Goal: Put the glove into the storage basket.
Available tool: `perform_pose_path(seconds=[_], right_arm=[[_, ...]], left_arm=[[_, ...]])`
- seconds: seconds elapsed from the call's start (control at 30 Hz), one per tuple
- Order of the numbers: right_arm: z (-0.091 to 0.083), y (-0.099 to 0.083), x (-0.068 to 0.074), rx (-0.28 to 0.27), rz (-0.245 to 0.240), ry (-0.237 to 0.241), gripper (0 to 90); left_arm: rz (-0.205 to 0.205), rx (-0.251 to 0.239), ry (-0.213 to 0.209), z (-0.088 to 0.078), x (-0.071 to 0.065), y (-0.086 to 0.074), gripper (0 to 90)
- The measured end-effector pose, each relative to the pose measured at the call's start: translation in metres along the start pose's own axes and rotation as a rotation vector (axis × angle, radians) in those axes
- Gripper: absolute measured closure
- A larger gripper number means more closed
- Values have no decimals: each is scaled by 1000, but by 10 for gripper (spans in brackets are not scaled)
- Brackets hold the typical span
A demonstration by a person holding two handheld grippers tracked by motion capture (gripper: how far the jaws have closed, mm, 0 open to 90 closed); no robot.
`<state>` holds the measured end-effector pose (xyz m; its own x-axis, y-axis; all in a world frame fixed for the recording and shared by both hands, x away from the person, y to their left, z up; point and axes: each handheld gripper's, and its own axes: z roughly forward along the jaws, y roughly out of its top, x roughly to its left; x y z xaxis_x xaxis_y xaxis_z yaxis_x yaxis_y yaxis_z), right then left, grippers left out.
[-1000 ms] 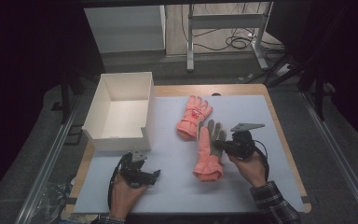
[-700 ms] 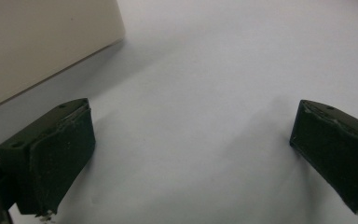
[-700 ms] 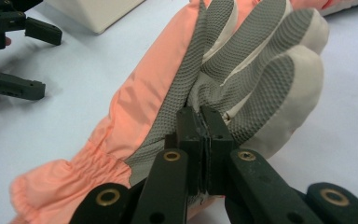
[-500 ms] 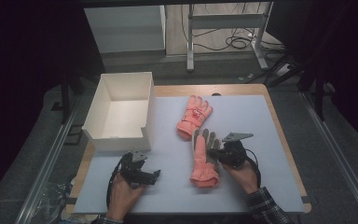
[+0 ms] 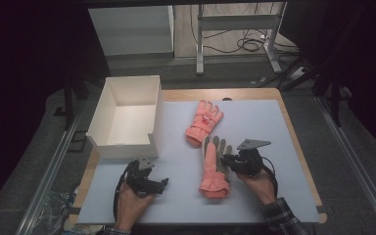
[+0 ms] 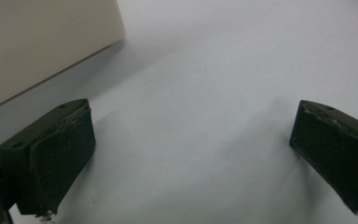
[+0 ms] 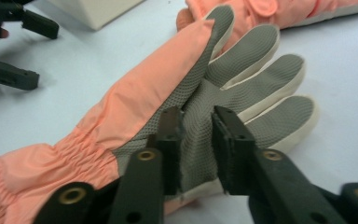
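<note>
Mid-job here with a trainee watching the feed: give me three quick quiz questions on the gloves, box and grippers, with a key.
1. True or false: the left gripper holds a glove.
2. Which part of the near glove sits between the right gripper fingers? A) cuff B) grey palm edge C) fingertip
3. What lies inside the white box?

Key:
1. False; it is open over bare mat.
2. B.
3. Nothing; the far glove lies on the mat beside it.

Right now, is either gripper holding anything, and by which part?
The right gripper pinches the nearer glove by the edge of its grey palm, below the fingers. The left gripper is open over the bare mat, holding nothing.
</note>
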<state>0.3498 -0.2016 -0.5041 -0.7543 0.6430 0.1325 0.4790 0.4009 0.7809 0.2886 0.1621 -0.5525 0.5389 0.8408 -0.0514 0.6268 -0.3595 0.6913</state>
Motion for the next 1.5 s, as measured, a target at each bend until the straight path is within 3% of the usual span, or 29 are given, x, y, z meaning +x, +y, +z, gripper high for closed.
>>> perform_pose_path(seconds=[0.17, 0.47, 0.73, 1.03, 1.23, 1.5], right_arm=[[-12, 1, -1, -3, -24, -38, 639], [-38, -13, -13, 23, -55, -176, 457], [-51, -29, -24, 49, -27, -259, 360], [-62, -55, -42, 68, 49, -312, 286], [-61, -65, -49, 106, 51, -345, 252], [-61, -69, -50, 85, 49, -339, 225]], left_arm=[[-1, -2, 0, 0, 0, 0, 0], [-9, 4, -2, 0, 0, 0, 0], [-34, 6, 17, -2, -2, 5, 74], [-23, -5, -35, -2, -13, 30, 103], [-2, -33, -67, -2, -22, 50, 121], [33, -56, -76, 3, -33, 81, 118]])
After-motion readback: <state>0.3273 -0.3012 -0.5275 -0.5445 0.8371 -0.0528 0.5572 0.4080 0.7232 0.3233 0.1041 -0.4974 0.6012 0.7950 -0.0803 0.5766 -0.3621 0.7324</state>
